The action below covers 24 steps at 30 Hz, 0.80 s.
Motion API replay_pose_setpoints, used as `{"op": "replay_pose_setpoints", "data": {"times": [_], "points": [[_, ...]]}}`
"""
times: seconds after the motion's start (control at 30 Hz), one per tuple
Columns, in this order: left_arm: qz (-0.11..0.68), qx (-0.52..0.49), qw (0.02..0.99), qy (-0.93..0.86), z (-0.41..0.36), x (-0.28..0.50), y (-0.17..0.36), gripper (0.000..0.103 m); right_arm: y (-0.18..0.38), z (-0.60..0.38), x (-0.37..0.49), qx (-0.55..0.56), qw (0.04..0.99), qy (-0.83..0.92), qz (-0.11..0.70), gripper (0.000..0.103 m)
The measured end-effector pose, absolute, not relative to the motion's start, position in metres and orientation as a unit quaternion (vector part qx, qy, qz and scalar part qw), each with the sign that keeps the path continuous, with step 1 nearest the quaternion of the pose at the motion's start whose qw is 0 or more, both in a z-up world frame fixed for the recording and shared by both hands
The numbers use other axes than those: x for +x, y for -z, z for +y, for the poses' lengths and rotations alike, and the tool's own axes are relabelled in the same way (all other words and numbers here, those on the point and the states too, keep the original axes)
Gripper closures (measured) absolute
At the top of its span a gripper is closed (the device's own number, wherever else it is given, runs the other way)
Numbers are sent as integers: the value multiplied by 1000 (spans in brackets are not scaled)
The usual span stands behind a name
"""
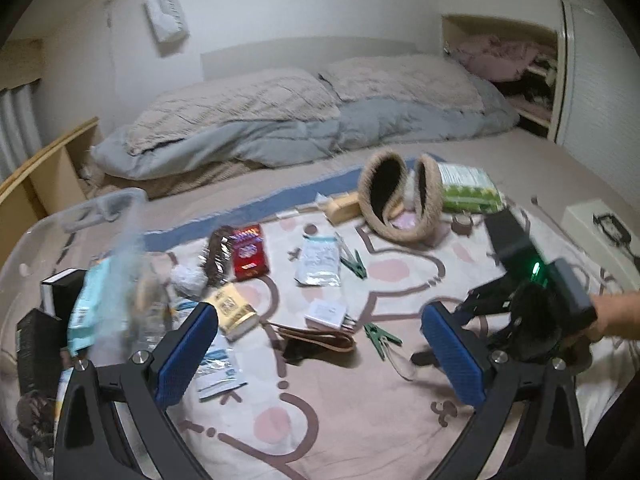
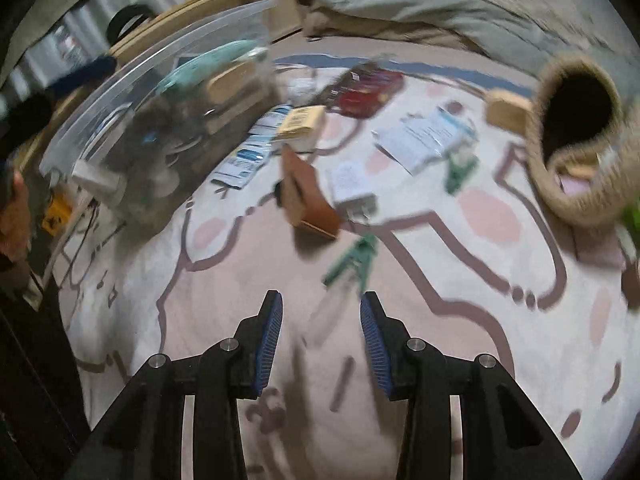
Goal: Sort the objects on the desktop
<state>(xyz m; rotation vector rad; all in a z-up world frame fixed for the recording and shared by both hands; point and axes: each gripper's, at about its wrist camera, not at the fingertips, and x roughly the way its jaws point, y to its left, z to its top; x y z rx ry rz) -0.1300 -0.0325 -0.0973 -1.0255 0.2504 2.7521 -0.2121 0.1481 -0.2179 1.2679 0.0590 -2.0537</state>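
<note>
left gripper (image 1: 320,344) jaws wide, empty | right gripper (image 2: 320,344) jaws narrow, empty, green clip (image 2: 354,260) at 12 o'clock, likely next | clear bin (image 2: 132,92) at 10 o'clock collects sorted items

- The left hand-held gripper (image 1: 320,344) hangs over a patterned blanket (image 1: 360,400), its blue pads (image 1: 188,354) wide apart with nothing between them.
- At twelve o'clock of it lies a brown strap (image 1: 320,338); at one o'clock, a green clothespin (image 1: 380,336).
- Further toward twelve: a red packet (image 1: 250,252) and furry earmuffs (image 1: 400,196).
- A clear plastic bin (image 1: 80,240) at ten o'clock holds boxes.
- At three o'clock, the right hand-held gripper (image 1: 532,304) shows a green light.
</note>
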Motion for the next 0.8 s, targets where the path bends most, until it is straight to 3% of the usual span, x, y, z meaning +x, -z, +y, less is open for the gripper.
{"op": "replay_pose_setpoints", "data": {"times": [0.2,0.27,0.4,0.6,0.8], "points": [[120,-375,116,-912,-16,-149,138,8,239,179,-212,499,328,802,-17,62],[124,-381,126,-908,-12,-155,152,18,246,185,-212,503,320,802,-18,62],[123,-399,138,-898,-9,-166,175,23,259,191,-209,493,312,812,-12,62],[103,-415,159,-890,-9,-177,194,39,266,193,-208,478,316,819,-17,61],[99,-436,181,-876,-4,-185,214,60,267,186,-201,463,336,820,-6,41]]}}
